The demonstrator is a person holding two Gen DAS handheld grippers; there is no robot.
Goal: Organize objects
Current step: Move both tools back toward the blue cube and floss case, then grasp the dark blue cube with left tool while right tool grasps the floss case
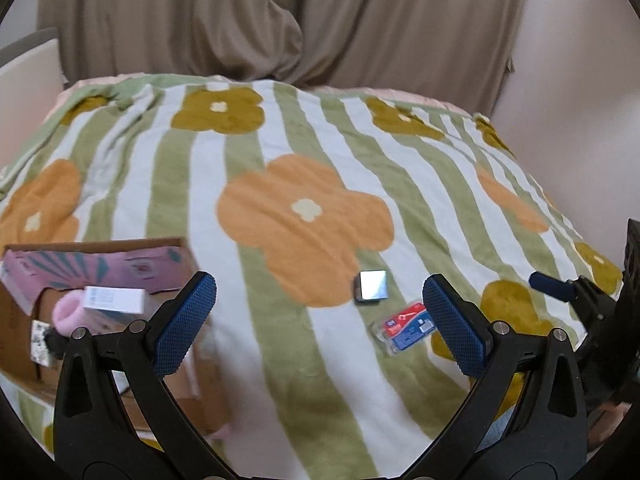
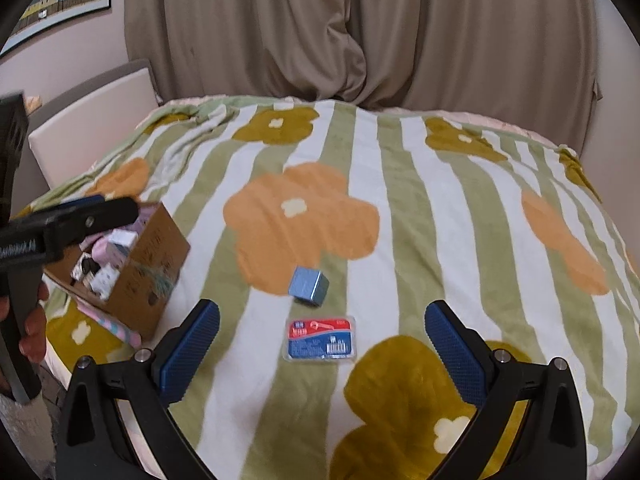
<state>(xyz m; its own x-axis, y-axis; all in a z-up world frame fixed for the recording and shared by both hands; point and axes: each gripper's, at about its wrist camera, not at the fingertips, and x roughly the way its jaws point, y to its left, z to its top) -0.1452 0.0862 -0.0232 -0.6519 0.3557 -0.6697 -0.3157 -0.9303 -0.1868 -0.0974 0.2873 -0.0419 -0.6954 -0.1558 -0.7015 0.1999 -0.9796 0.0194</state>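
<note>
Both grippers, right gripper (image 2: pixel 322 354) and left gripper (image 1: pixel 318 322), hang spread wide and empty above the plush striped bed (image 2: pixel 400 200). Flat glossy blister pack (image 2: pixel 321 339) lies just ahead of the right fingers (image 2: pixel 454 354), with the small metallic cube (image 2: pixel 309 285) just beyond. Judgement: descend straight and pinch the pack's long edges before carrying it to the cardboard box (image 2: pixel 154 268) at left.
</note>
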